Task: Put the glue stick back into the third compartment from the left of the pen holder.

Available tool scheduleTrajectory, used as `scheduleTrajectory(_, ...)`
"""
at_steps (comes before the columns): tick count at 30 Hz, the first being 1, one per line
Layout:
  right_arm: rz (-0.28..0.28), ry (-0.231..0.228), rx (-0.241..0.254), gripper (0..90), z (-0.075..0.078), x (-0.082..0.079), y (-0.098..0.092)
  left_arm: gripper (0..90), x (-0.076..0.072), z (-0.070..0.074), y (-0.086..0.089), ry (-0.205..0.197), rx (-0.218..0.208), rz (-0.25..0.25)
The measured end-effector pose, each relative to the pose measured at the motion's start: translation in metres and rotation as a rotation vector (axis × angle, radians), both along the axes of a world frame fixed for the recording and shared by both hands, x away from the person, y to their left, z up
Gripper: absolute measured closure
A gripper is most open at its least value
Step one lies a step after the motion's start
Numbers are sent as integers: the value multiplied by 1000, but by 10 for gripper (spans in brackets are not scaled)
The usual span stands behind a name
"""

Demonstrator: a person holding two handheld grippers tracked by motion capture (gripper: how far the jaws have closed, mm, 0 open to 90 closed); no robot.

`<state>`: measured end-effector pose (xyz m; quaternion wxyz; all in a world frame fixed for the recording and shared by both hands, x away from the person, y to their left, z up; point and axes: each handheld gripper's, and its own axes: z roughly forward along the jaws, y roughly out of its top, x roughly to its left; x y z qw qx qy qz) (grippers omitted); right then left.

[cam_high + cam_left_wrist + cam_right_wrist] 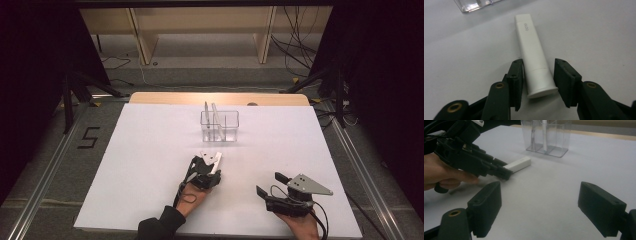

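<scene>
Grasping was the step in hand: the left gripper (pixel 537 81) straddled the cap end of a white tube (pixel 534 60) lying flat on the white table (pixel 150 150), just short of the clear organizer (pixel 220 126). Its jaws stood close on either side; one pad seemed to touch, the other showed a slight gap, so no firm grip was confirmed. The right gripper (pixel 539 210) hung wide open, holding nothing. Next, by my judgement: clamping fully, then lifting toward the organizer.

white tubes: 3 (two standing in organizer) (pixel 533 55) | clear organizer: 1 (pixel 220 126)
</scene>
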<state>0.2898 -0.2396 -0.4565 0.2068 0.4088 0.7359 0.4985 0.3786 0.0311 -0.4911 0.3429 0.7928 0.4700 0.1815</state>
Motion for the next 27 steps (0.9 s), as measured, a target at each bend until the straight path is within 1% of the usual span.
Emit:
scheduleTrajectory(2, 0, -1, -1, 200, 0, 0, 0, 629, 0, 0, 1, 1, -2, 1)
scheduleTrajectory(7, -4, -2, 1, 201, 1, 0, -1, 643, 0, 0, 2, 0, -4, 0)
scheduleTrajectory(8, -4, -2, 1, 201, 1, 0, -1, 644, 0, 0, 2, 2, -17, 3)
scheduleTrajectory(9, -4, -2, 1, 201, 1, 0, -1, 645, 1, 0, 2, 3, -20, -1)
scheduleTrajectory(10, -3, -2, 2, 201, 1, 0, -1, 645, 1, 0, 4, 5, -12, -20)
scheduleTrajectory(11, -3, -3, 2, 201, 1, 0, -1, 646, 2, 0, 4, 8, -14, -30)
scheduleTrajectory(14, -2, -3, 2, 201, 1, 0, -1, 647, 4, 0, 8, 21, -39, -45)
scheduleTrajectory(20, -4, -5, 4, 202, 1, 0, -1, 651, 10, 3, 15, 61, -60, -81)
scheduleTrajectory(21, -4, -5, 4, 201, 1, 0, -2, 652, 11, 3, 16, 66, -70, -79)
scheduleTrajectory(24, -4, -4, 5, 202, 1, 0, -2, 656, 13, 4, 21, 79, -75, -91)
scheduleTrajectory(25, -4, -5, 5, 201, 1, 0, -2, 667, 14, 5, 22, 84, -91, -90)
scheduleTrajectory(27, -4, -6, 5, 201, 1, 0, -2, 669, 15, 7, 25, 86, -96, -100)
